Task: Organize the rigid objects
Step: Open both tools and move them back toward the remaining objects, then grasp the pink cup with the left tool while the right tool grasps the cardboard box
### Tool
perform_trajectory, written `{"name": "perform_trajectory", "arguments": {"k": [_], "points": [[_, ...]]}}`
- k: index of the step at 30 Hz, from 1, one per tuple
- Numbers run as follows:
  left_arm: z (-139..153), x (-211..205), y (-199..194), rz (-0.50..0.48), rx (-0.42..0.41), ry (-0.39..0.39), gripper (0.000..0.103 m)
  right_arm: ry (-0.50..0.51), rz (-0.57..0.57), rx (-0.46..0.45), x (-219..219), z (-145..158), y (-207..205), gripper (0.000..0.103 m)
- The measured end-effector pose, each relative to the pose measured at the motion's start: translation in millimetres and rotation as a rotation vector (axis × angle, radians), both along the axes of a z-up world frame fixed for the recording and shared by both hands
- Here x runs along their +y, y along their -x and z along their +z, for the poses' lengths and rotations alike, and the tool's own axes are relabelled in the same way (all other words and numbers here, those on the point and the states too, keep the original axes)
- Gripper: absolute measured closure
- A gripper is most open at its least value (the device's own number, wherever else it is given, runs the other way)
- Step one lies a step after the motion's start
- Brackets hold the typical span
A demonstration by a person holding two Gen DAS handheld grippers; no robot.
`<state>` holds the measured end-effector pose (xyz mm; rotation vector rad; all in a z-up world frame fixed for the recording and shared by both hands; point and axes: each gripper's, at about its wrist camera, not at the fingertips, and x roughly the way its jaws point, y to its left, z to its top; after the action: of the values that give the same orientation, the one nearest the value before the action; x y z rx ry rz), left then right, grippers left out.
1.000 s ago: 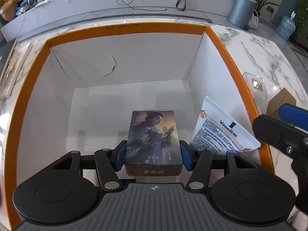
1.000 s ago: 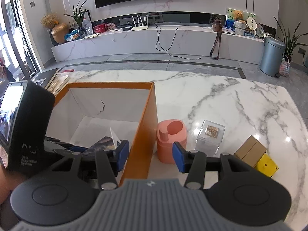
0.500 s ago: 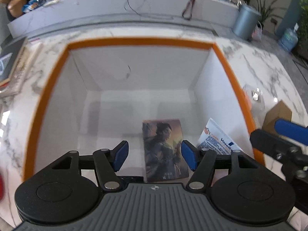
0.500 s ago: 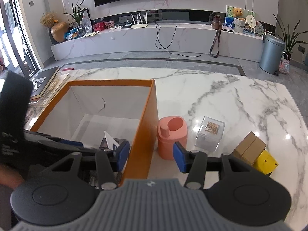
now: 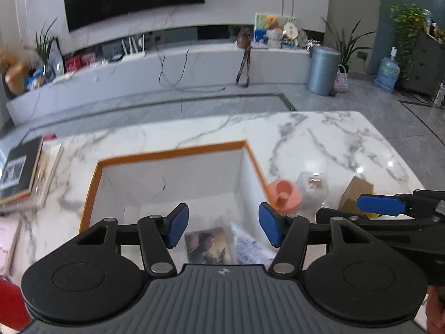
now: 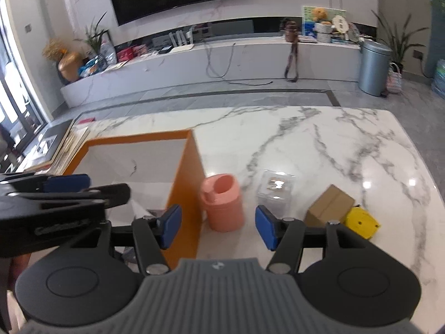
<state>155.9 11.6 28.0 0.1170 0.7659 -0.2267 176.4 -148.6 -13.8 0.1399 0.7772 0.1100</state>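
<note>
Box (image 5: 178, 183) on the counter (image 5: 319, 139) holds a card pack (image 5: 207, 245); both grippers' fingers (image 5: 175, 225) gape empty, having just shifted. Next, probably: right gripper (image 6: 218, 226) closes around the pink cup (image 6: 224, 203).

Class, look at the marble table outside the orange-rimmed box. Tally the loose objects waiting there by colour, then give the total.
Pink: 1, the pink container
Clear: 1, the clear case
Brown: 1, the cardboard box
Yellow: 1, the yellow item
Total: 4

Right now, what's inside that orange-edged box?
In the box lie a picture-printed card box and a white printed pouch. The tongs' body covers the near floor.
</note>
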Motion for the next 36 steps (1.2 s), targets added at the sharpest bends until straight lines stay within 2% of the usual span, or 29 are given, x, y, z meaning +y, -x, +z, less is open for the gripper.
{"name": "perform_trajectory", "arguments": {"k": [5, 11, 16, 22, 28, 29, 32, 36], "points": [[6.8, -25.3, 5.1, -0.069, 0.029, -0.01, 0.038, -0.005, -0.064, -0.02, -22.8, 2.1, 5.1, 0.039], [2.0, -59.8, 5.3, -0.167, 0.061, -0.024, 0.052, 0.002, -0.101, -0.005, -52.3, 0.7, 4.4, 0.037], [-10.1, -87.0, 0.0, -0.265, 0.089, -0.017, 0.053, -0.021, -0.137, 0.035, -84.4, -10.1, -0.6, 0.035], [-28.0, -112.9, -10.4, -0.339, 0.122, -0.065, 0.053, -0.076, -0.151, 0.083, -111.3, -29.3, -8.4, 0.035], [-41.9, -128.2, -21.3, -0.367, 0.078, -0.213, 0.044, -0.09, -0.16, 0.12, -116.1, -52.9, -26.4, 0.036], [-42.8, -128.4, -25.3, -0.373, 0.073, -0.232, 0.039, -0.09, -0.159, 0.124, -116.0, -55.2, -30.3, 0.035], [-46.3, -128.2, -39.2, -0.403, 0.09, -0.277, 0.029, -0.107, -0.169, 0.137, -116.6, -60.6, -41.5, 0.034], [-56.2, -133.0, -59.1, -0.477, 0.142, -0.386, 0.028, -0.116, -0.171, 0.147, -113.8, -65.6, -54.3, 0.034]]}}
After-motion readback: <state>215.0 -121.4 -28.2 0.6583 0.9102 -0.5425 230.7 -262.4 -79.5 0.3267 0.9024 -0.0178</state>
